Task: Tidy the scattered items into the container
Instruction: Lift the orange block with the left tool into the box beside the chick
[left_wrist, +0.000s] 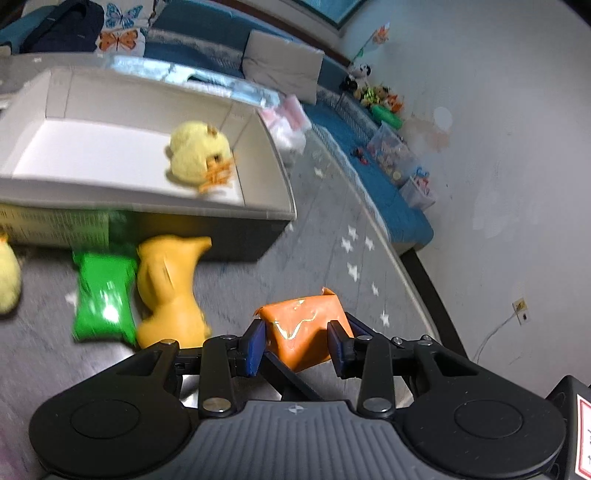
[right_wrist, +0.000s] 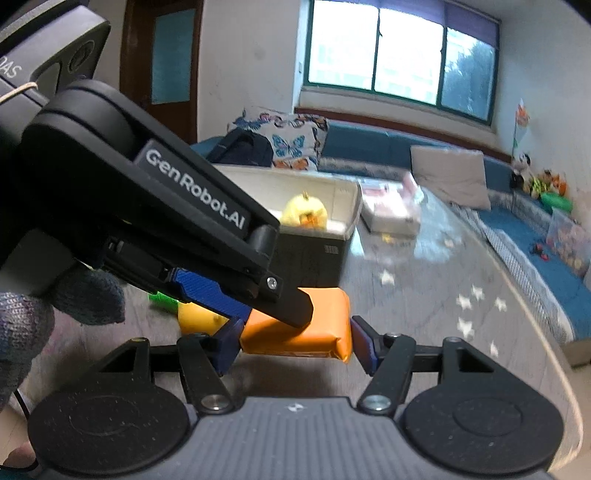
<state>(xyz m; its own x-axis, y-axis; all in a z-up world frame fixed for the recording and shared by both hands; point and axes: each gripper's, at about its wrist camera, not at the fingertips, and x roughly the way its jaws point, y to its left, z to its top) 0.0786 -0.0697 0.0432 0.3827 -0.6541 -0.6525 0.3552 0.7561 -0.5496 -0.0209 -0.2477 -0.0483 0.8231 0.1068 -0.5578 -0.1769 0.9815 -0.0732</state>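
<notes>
Showing green packet (left_wrist: 103, 295) only in left view.

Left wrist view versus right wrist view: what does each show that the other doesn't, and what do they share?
Only the left wrist view shows the green packet lying whole beside the orange duck toy on the floor, and a pale yellow plush at the frame's edge. Only the right wrist view shows the window, a gloved hand, and the left gripper from outside, crossing the packet. Both show the orange packet held between both grippers, and the yellow plush chick inside the white box.
</notes>
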